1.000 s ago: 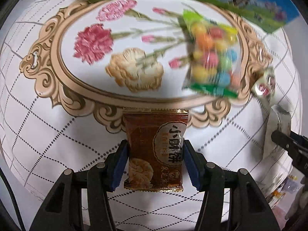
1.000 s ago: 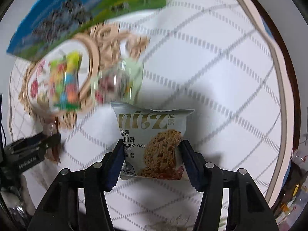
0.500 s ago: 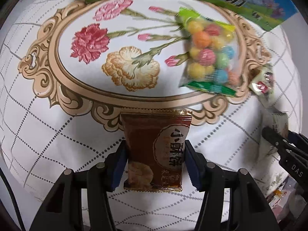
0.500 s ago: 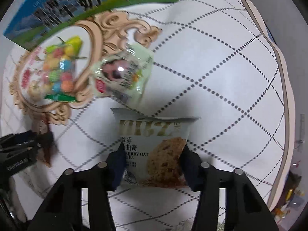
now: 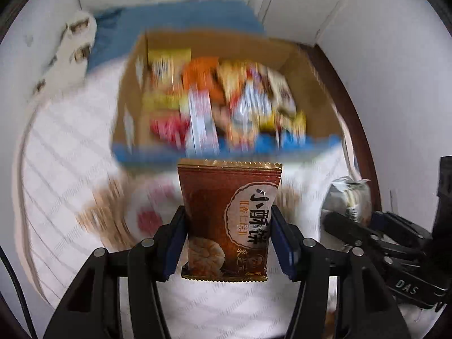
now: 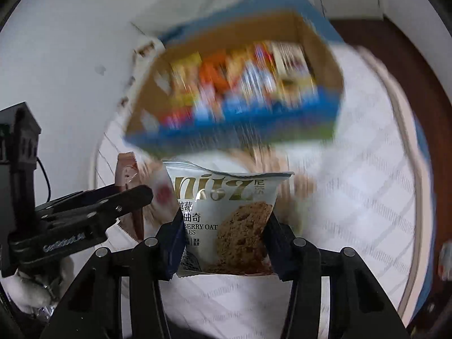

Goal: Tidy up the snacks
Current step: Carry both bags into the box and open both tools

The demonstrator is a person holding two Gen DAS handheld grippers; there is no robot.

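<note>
Now, left gripper [image 5: 227,243]: its two blue pads squeeze the brown snack packet [image 5: 228,220] from both sides. The packet stands up tall between them, gold crimped edge on top.
Brown snack packet: it is up in the air, off the cloth, and sits low and in front of the box in the left wrist view. It has a round label with writing and a picture of a pastry near the bottom.
Right gripper [image 6: 223,240]: its pads have just been closing, and now they pinch the white cookie packet [image 6: 226,220] tight on both sides.
White cookie packet: it is held up off the table too. It shows gold letters on top and a big brown oat cookie on the front. Its top edge is bent and wavy.
Cardboard box [image 5: 310,84]: open on top, brown inside, with a blue front wall. It stands on the table past both packets, near the white wall.
Snacks in the box [image 5: 223,101]: lots of bright packs, yellow, orange, red and blue. They are too blurry to tell which is which.
Tablecloth [image 5: 70,169]: white with thin grey lines and some tan and red pattern. It is blurry.
Side by side: in the right wrist view the left gripper [image 6: 93,206] shows at the left with the brown packet's edge in it. In the left wrist view the right gripper [image 5: 367,234] shows at the right with the white packet.
Table edge [image 6: 406,65]: dark brown wood runs round the cloth on the right.
</note>
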